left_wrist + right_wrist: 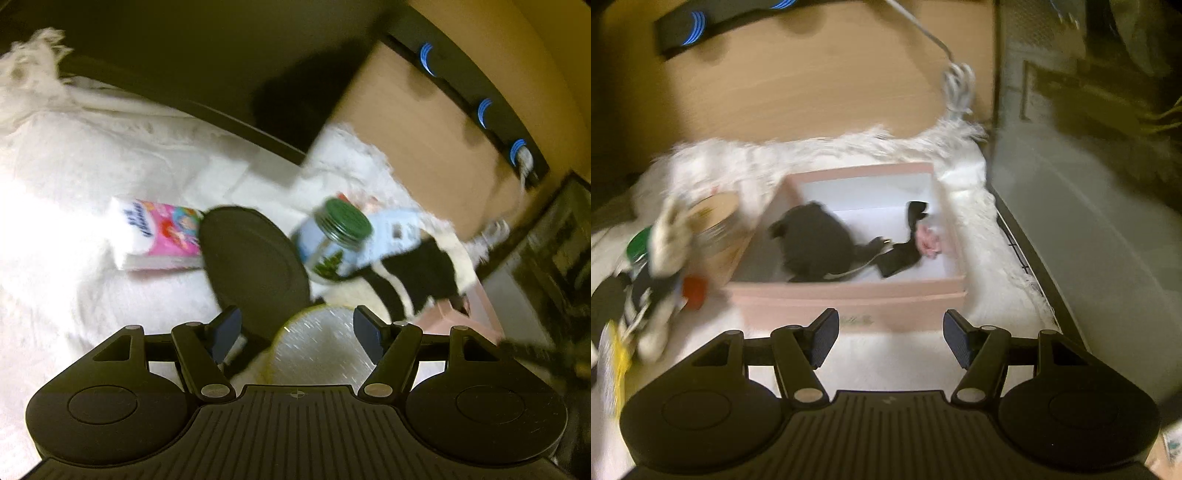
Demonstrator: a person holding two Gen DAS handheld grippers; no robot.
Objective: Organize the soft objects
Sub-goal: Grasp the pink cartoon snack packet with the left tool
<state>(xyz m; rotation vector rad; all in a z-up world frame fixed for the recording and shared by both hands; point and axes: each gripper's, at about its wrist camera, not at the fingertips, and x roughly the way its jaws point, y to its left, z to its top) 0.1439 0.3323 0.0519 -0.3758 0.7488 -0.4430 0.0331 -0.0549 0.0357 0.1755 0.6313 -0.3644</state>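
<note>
Everything sits on a fluffy white rug [92,177] spread over the desk [812,92], which looks like a soft, safe spot for sorting.

On the left lies a pink tissue pack [159,236], flat on its side. Just to its right is a round black plate [255,266]. Next comes a jar with a green lid [332,240], tipped over, and then a black and white sock [417,280] lying by the pink box [458,321]. These hard and soft things are mixed up together, so I think the soft ones must be picked out.

The left gripper [297,332] is wide open and holds nothing. A round sponge [321,350] with a yellow edge lies right between its fingers [225,332], so I guess it is the next thing to grab.

Farther right, the box's rim [849,291] is open at the top, so things can be dropped in. A black fuzzy thing [812,243], a black cloth [908,240] and a small pink thing [929,240] are already inside it.

The right gripper [890,339] is on the near side of the box, wide open and empty too.
</note>
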